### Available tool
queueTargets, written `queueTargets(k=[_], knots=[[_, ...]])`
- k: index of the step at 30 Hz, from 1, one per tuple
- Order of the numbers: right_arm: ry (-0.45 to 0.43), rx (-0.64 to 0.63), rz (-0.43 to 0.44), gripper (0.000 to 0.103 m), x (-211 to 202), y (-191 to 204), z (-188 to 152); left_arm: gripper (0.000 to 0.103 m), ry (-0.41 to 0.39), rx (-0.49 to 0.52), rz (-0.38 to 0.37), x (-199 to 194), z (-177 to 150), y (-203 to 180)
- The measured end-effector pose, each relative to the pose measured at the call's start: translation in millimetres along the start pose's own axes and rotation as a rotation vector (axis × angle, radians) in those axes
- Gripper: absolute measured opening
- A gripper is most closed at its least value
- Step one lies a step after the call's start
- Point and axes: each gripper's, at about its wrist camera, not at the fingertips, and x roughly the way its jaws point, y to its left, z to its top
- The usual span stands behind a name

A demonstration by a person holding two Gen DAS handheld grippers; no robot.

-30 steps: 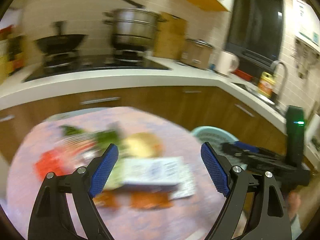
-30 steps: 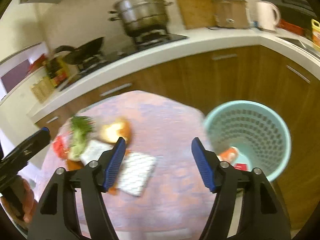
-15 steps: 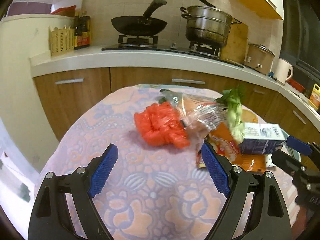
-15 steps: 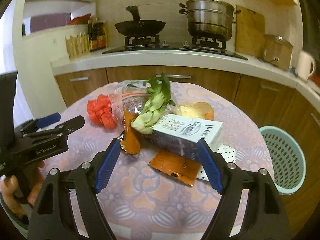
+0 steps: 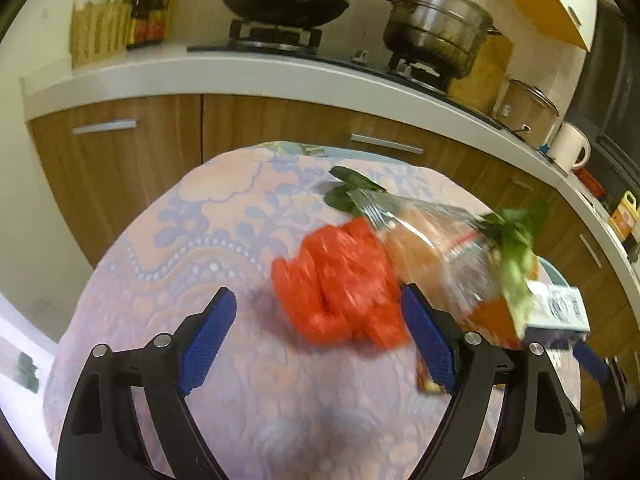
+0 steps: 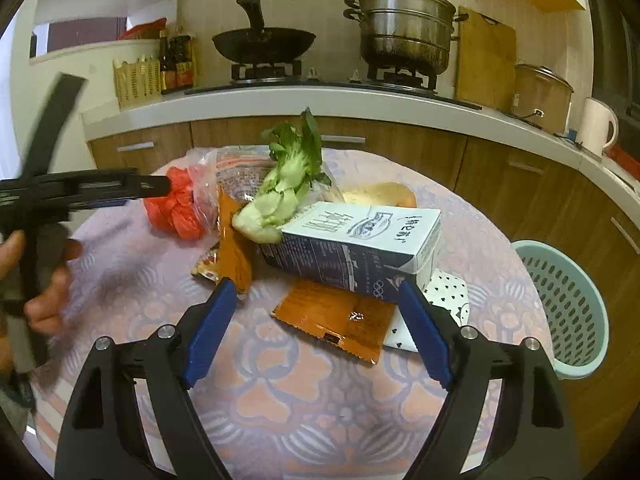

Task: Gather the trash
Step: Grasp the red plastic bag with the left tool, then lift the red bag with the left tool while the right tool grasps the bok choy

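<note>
Left gripper (image 5: 316, 334), jaws apart and empty, faces the crumpled red plastic bag (image 5: 340, 280) at twelve o'clock on the desk (image 5: 192, 240); right gripper (image 6: 314, 330), jaws apart, faces the white milk carton (image 6: 352, 246). Pulling the bag could topple the leaning green bok choy (image 6: 286, 176).

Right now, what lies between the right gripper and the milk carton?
In the right wrist view, an orange snack wrapper lies flat on the tablecloth between the open right gripper and the milk carton, its far edge tucked under the carton.
</note>
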Motion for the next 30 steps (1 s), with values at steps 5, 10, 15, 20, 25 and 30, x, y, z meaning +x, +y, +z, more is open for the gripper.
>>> queueTargets(k=[5, 10, 15, 20, 25, 30], knots=[[0.010, 0.007, 0.016, 0.081, 2.6, -2.6, 0.3, 0.068, 0.061, -0.037, -0.104, 27.9, -0.2, 5.6], [0.011, 0.039, 0.048, 0.081, -1.9, -5.5, 4.9, 0.045, 0.061, -0.030, -0.150, 33.2, -2.3, -0.9], [0.026, 0.088, 0.075, 0.081, -3.1, -5.7, 41.2, 0.038, 0.000, -0.034, -0.132, 16.3, -9.3, 0.2], [0.110, 0.095, 0.054, 0.079, 30.1, 3.1, 79.0, 0.038, -0.136, -0.140, -0.103, -15.8, -22.4, 21.3], [0.206, 0.117, 0.077, 0.062, 70.1, 12.1, 85.5, 0.038, -0.166, -0.127, -0.061, -20.6, -24.0, 18.6], [0.257, 0.118, 0.081, 0.033, 91.4, 16.7, 78.9, 0.038, -0.197, -0.020, -0.006, -27.8, -26.2, -1.8]])
